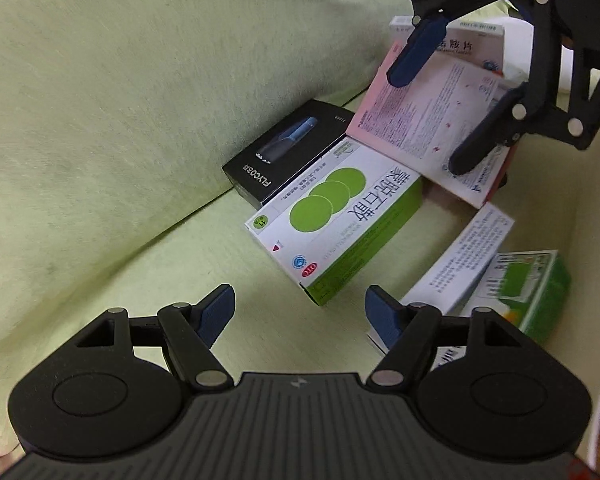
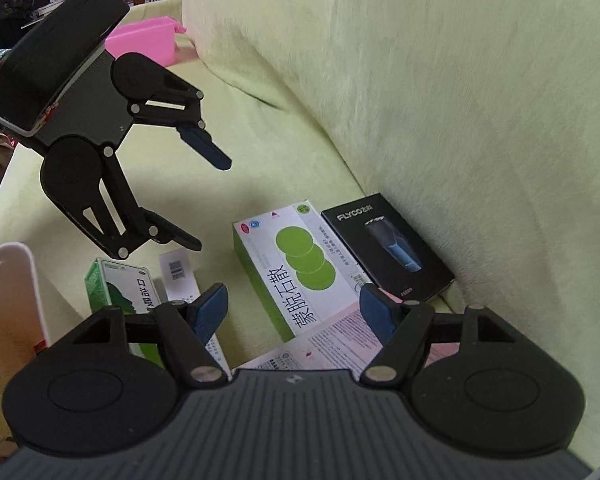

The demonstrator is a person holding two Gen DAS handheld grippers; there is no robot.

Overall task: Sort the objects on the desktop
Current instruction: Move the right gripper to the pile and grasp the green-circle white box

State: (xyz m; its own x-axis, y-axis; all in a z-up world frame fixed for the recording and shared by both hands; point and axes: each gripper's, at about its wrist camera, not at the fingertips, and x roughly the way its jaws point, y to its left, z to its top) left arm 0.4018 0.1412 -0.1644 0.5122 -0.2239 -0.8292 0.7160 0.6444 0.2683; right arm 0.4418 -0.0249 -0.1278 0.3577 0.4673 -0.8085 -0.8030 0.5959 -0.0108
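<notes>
step: I hover, both empty | left gripper [image 1: 300, 312] jaws apart | right gripper [image 2: 292, 308] jaws apart over pink leaflet box [image 1: 432, 120] atop green-dot box [image 1: 336, 216] | tip: I straddle its edges, lift straight.

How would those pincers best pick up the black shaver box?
Grip the black shaver box across its two long edges, coming from above. It lies flat against the sofa back, with the green-circle box close alongside, so the side gap looks tight.
</notes>
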